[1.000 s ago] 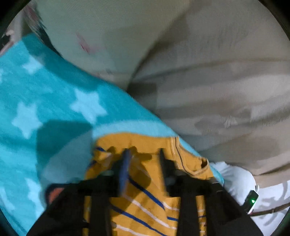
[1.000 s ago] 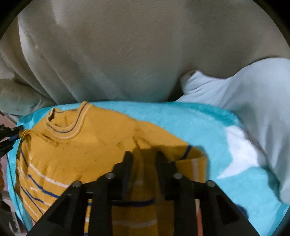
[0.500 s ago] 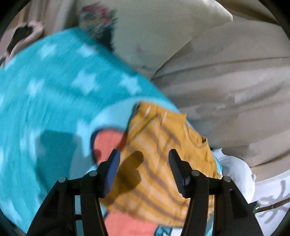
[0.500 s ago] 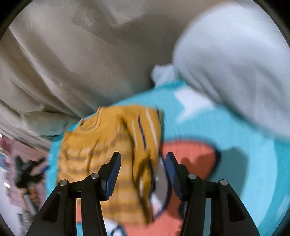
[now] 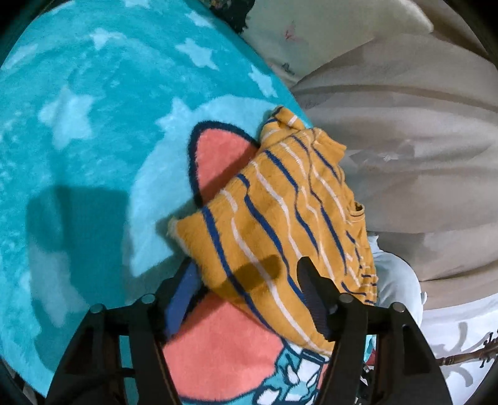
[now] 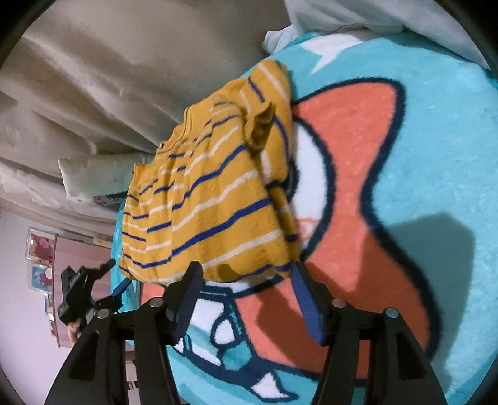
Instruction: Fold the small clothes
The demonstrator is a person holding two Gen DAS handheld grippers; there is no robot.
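A small mustard-yellow shirt with blue and white stripes (image 5: 280, 215) lies folded over on a turquoise fleece blanket (image 5: 93, 140). My left gripper (image 5: 246, 293) is open and empty, its fingers just above the shirt's near edge. In the right wrist view the same shirt (image 6: 211, 199) lies bunched, one fold sticking up. My right gripper (image 6: 246, 289) is open and empty at the shirt's near hem. The left gripper also shows in the right wrist view (image 6: 90, 289), at the shirt's left corner.
The blanket has white stars and a coral cartoon shape (image 6: 358, 162). Beige bedding (image 5: 404, 140) rises behind the shirt. A white cloth (image 6: 358, 18) lies at the blanket's far edge. A pillow (image 5: 326, 28) is behind.
Both grippers have opened, let go of the shirt and pulled back. The shirt now lies folded on the blanket, farther from both cameras.
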